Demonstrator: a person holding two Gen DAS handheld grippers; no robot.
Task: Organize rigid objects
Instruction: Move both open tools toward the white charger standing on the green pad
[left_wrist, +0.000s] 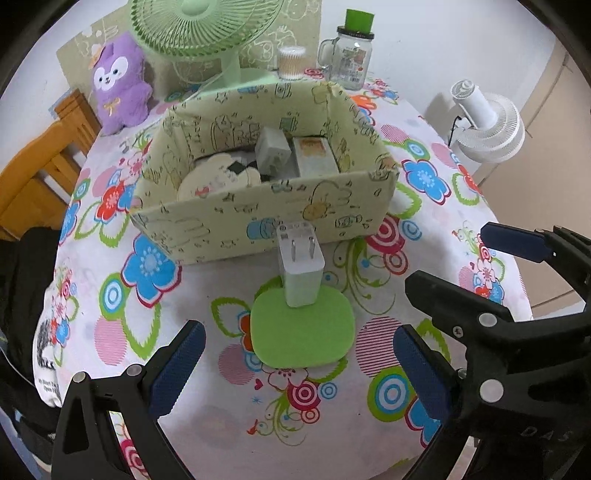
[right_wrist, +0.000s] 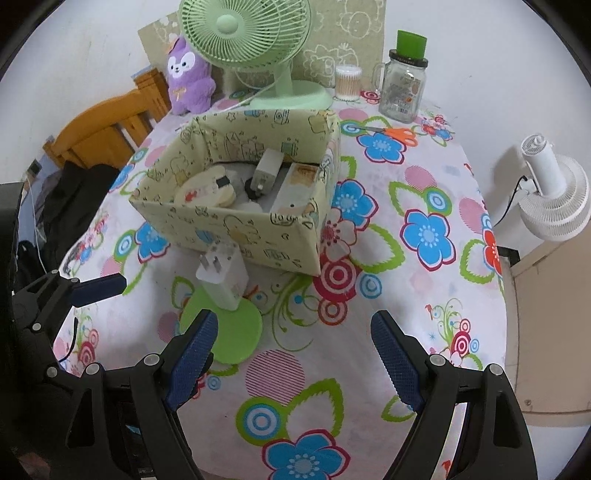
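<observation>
Right now we hold both grippers low over the near part of a table covered by a flowered tablecloth (left_wrist: 207, 284). Our left gripper (left_wrist: 299, 369) has its jaws spread wide, with nothing between its blue-padded fingers (left_wrist: 177, 369). Our right gripper (right_wrist: 295, 365) is spread just as wide and also carries nothing; in the left wrist view it shows at the right edge, apart from the left one.

Between and just beyond the left gripper's fingers a white plug adapter (left_wrist: 300, 266) stands upright, prongs up, on the far edge of a green coaster (left_wrist: 303, 332). In the right wrist view the same adapter (right_wrist: 221, 275) and coaster (right_wrist: 236, 336) lie to the left, with the gripper's left finger overlapping the coaster's near edge in the picture; whether they touch we cannot tell.

Just behind the adapter sits an open patterned cardboard box (left_wrist: 229, 229). Inside it we see a white charger (left_wrist: 272, 149), a long cream carton (left_wrist: 314, 155) and a round cream item with a black patch (left_wrist: 218, 177).

Along the far edge stand a purple plush toy (left_wrist: 118, 81), a green desk fan (left_wrist: 207, 26), a tub of cotton swabs (left_wrist: 291, 61) and a glass mug jar (left_wrist: 349, 55) with a green lid. Orange-handled scissors (right_wrist: 395, 132) lie near the jar. A white fan (right_wrist: 554, 192) stands off to the right, a wooden chair (right_wrist: 110, 125) to the left.
</observation>
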